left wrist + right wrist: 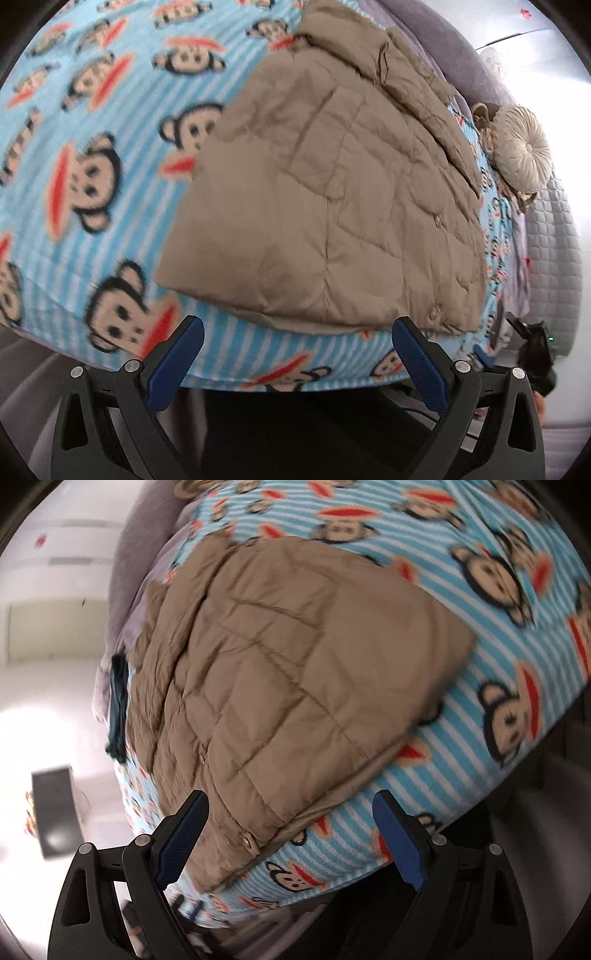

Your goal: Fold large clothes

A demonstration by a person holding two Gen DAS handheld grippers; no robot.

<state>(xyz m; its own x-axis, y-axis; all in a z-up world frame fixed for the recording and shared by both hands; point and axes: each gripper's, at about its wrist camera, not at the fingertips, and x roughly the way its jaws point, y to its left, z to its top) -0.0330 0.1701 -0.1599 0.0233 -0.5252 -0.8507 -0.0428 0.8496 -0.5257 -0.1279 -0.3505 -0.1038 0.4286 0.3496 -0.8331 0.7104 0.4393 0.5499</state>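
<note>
A tan quilted jacket [332, 206] lies folded on a blue striped blanket with monkey faces [92, 147]. It also shows in the right wrist view [280, 672], with a snap button near its lower hem. My left gripper [297, 332] is open and empty, just short of the jacket's near edge. My right gripper [291, 808] is open and empty, its jaws either side of the jacket's near corner, above it. The right hand-held gripper [532, 350] shows at the right edge of the left wrist view.
A round tufted cushion [521, 147] and a grey pillow [443, 40] lie at the bed's far side. A dark teal cloth [118, 709] lies beside the jacket. A dark box [55, 808] stands on the floor. The bed's edge drops off just below both grippers.
</note>
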